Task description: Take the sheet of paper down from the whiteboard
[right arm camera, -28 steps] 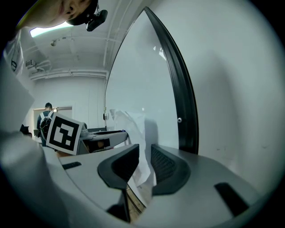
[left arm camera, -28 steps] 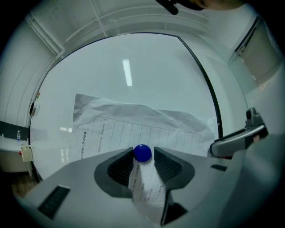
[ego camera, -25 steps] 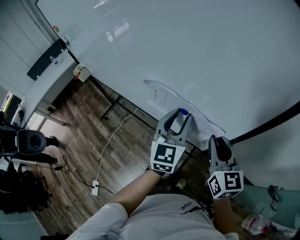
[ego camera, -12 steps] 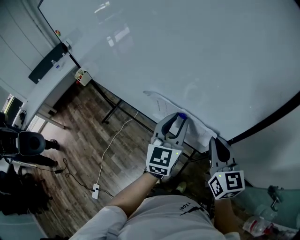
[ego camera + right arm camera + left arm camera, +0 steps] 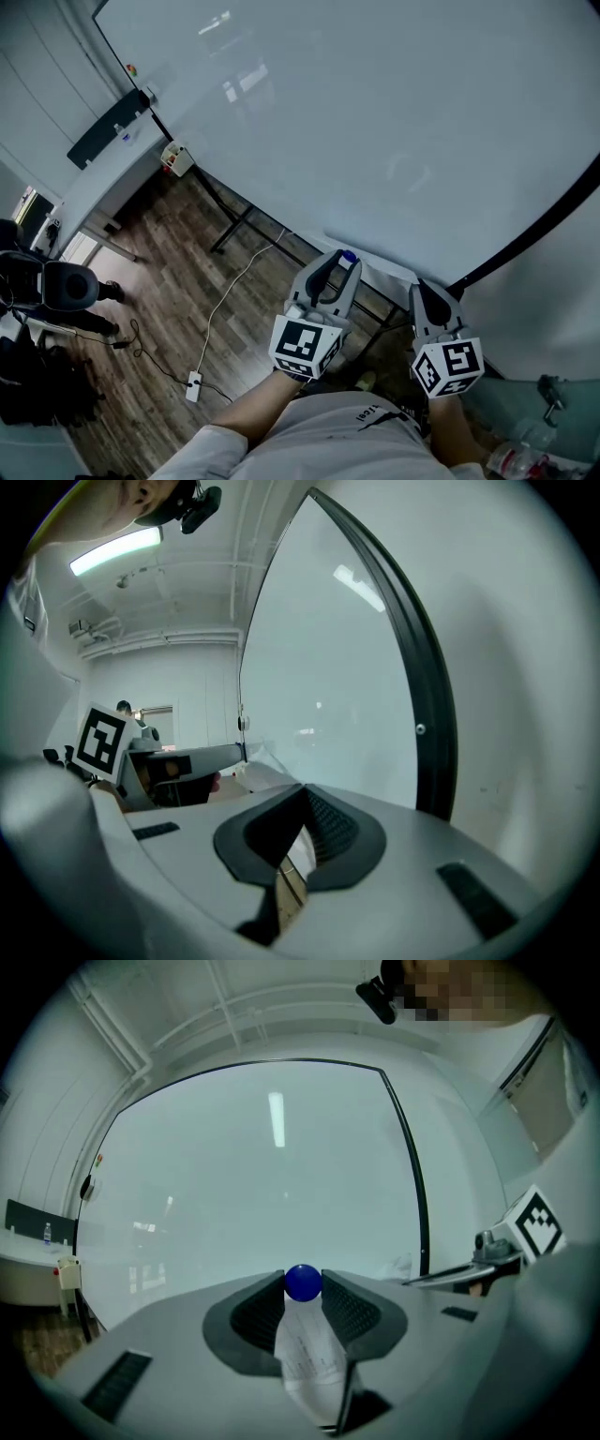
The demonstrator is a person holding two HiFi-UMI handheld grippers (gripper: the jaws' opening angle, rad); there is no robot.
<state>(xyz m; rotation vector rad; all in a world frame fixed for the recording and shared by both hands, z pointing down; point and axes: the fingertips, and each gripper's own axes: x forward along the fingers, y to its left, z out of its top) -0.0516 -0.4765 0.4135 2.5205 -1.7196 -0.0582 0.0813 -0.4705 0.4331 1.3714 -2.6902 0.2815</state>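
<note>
A white sheet of paper [image 5: 380, 272] hangs off the whiteboard [image 5: 375, 122], stretched between my two grippers. My left gripper [image 5: 339, 265] is shut on a round blue magnet [image 5: 348, 256], a little way off the board. In the left gripper view the magnet [image 5: 303, 1282] sits pinched at the jaw tips, and the paper [image 5: 307, 1358] runs down between the jaws beneath it. My right gripper [image 5: 424, 292] is shut on the sheet's right edge near the board's black frame [image 5: 544, 220]. The paper [image 5: 298, 853] shows as a thin strip between the closed pads.
Beneath the board lie wood floor, the board's dark stand legs [image 5: 234, 220] and a white cable running to a power strip [image 5: 194, 384]. A long table [image 5: 103, 159] with a small box [image 5: 175, 157] stands at the left, with an office chair [image 5: 66, 286] nearer. Bottles [image 5: 520, 459] lie at lower right.
My left gripper has pulled back from the board, down and left in the head view, with the blue magnet. The paper has come away from the board with it. My right gripper has stayed put.
</note>
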